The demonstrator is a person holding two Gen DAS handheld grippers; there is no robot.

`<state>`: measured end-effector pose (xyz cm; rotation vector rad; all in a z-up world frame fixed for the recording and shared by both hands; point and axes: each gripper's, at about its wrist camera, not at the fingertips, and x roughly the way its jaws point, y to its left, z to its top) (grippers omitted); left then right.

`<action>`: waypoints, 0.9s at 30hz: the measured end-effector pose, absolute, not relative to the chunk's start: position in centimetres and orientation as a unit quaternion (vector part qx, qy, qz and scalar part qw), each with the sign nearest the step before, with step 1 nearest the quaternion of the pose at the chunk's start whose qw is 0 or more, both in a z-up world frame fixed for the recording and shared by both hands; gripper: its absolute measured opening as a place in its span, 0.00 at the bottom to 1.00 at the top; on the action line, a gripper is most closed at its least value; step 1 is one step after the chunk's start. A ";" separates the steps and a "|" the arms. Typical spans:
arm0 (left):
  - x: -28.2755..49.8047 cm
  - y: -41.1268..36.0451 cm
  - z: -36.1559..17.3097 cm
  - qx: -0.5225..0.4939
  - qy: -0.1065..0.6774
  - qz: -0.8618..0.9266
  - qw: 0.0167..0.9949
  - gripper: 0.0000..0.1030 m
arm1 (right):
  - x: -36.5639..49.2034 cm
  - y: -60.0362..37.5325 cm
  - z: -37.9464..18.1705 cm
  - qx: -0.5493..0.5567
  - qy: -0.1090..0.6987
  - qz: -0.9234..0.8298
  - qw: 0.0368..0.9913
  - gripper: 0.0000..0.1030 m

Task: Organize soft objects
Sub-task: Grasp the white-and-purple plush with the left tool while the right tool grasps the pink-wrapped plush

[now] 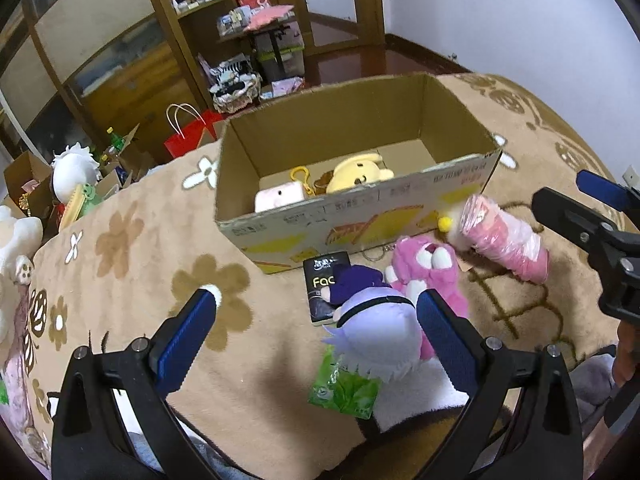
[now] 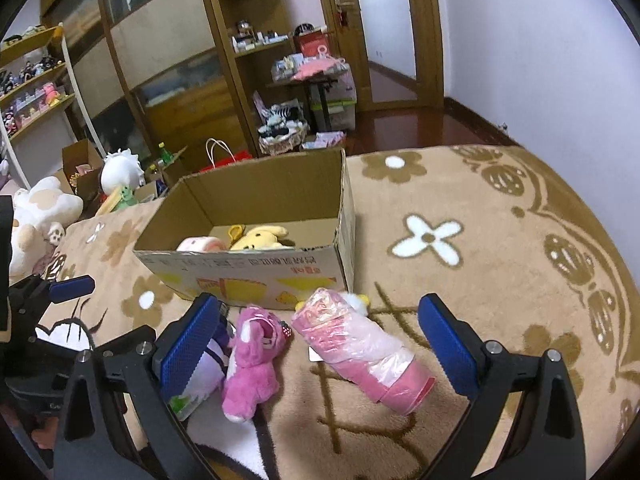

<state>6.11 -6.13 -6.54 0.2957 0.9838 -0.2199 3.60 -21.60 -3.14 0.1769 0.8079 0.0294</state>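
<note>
An open cardboard box (image 1: 360, 216) stands on the flowered brown blanket and holds a yellow plush (image 1: 360, 172) and a pink-white plush (image 1: 278, 197). In front of it lie a purple-haired doll (image 1: 376, 320), a pink bear plush (image 1: 428, 268) and a pink roll wrapped in plastic (image 1: 504, 236). My left gripper (image 1: 316, 316) is open, its right finger beside the doll. My right gripper (image 2: 320, 328) is open above the pink bear (image 2: 252, 364) and the pink roll (image 2: 360, 352). The box also shows in the right wrist view (image 2: 248, 276).
A black tissue pack (image 1: 322, 284) and a green packet (image 1: 344, 392) lie by the doll. White plush toys (image 1: 76, 168), boxes and a red bag (image 1: 188, 140) sit past the blanket's left edge. Wooden shelves (image 2: 256, 40) and a door stand behind.
</note>
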 end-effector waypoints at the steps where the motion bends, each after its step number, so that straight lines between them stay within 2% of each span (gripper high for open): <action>1: 6.3 -6.3 -6.9 0.142 0.474 -0.106 0.862 0.97 | 3.9 -21.7 -3.6 0.087 0.398 0.013 0.913 1.00; 12: 7.7 -7.7 -9.7 0.142 0.520 -0.121 0.834 0.97 | 6.5 -21.7 -7.7 0.082 0.448 0.004 0.890 0.99; 16: 7.8 -8.4 -10.9 0.156 0.535 -0.128 0.820 0.97 | 7.4 -21.9 -9.5 0.074 0.476 -0.005 0.876 0.90; 19: 7.8 -8.7 -11.6 0.165 0.541 -0.130 0.815 0.97 | 7.9 -22.0 -10.8 0.074 0.495 -0.002 0.865 0.90; 20: 7.8 -8.8 -11.8 0.166 0.544 -0.130 0.812 0.94 | 8.0 -22.0 -11.2 0.074 0.500 0.001 0.863 0.90; 22: 7.8 -8.8 -12.2 0.163 0.554 -0.129 0.806 0.83 | 8.2 -22.0 -11.6 0.069 0.506 0.002 0.860 0.88; 25: 8.2 -8.4 -12.9 0.141 0.576 -0.135 0.794 0.70 | 8.5 -21.7 -12.1 0.056 0.513 0.006 0.857 0.81; 27: 8.3 -8.3 -13.2 0.132 0.587 -0.141 0.786 0.55 | 8.5 -21.5 -12.1 0.050 0.512 0.012 0.857 0.76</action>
